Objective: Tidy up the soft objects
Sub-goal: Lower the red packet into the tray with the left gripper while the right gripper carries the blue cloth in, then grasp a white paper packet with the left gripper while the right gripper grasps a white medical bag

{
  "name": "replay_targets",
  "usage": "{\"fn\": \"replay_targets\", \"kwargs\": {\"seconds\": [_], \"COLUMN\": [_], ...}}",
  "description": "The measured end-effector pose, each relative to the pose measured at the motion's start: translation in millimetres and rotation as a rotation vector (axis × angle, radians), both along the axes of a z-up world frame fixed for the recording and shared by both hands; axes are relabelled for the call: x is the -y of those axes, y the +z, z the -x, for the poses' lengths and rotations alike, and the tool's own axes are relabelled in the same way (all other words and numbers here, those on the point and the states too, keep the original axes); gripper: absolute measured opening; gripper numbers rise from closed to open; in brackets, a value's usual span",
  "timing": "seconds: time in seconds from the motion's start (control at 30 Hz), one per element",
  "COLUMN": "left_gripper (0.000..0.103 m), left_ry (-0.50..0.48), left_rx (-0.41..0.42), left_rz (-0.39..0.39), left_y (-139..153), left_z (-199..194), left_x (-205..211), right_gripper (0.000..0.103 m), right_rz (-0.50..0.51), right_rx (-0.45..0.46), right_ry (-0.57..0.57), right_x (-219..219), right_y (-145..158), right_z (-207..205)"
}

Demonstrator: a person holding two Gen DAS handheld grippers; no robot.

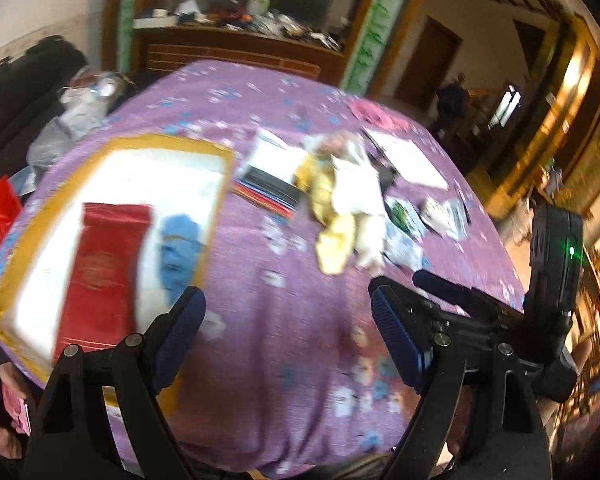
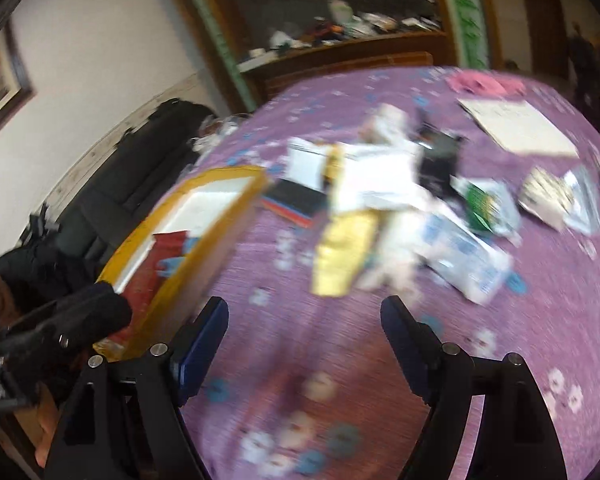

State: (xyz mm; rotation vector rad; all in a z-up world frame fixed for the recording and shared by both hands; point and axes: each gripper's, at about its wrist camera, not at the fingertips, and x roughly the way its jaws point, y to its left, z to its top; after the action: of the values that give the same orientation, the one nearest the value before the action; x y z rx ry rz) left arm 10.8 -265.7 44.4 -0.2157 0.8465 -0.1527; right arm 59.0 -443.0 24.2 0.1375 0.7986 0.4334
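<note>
A box with a yellow rim and white inside sits on the left of the purple flowered tablecloth. In it lie a red packet and a blue soft item. A blurred heap of yellow and white soft packets lies mid-table. My left gripper is open and empty above the cloth, right of the box. My right gripper is open and empty, in front of the heap.
A stack of flat coloured sheets lies between box and heap. Papers, a pink item and plastic-wrapped packs lie at right. A dark sofa stands left of the table, a cluttered wooden cabinet behind.
</note>
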Motion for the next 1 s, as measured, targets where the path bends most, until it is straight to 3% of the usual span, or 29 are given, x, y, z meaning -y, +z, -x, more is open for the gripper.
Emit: {"fn": "replay_targets", "kwargs": {"seconds": [0.1,0.47,0.73,1.0], "left_gripper": [0.085,0.085,0.085,0.085], "left_ry": [-0.026,-0.05,-0.048,-0.028], "left_rx": [-0.025,-0.105,-0.127,-0.13], "left_rz": [-0.022,0.045,0.042,0.058], "left_y": [-7,-24,-32,-23], "left_z": [-3,-17,-28,-57], "left_x": [18,35,33,26], "right_gripper": [0.079,0.079,0.079,0.072], "right_rz": [-0.024,-0.094,-0.101,-0.085], "right_rx": [-0.013,-0.045,-0.063,-0.017], "right_ry": [-0.066,-0.169,-0.177,-0.208], "right_x": [29,88,89,87], "right_y": [-1,-8,-13,-7], "right_z": [5,22,9,-43]}}
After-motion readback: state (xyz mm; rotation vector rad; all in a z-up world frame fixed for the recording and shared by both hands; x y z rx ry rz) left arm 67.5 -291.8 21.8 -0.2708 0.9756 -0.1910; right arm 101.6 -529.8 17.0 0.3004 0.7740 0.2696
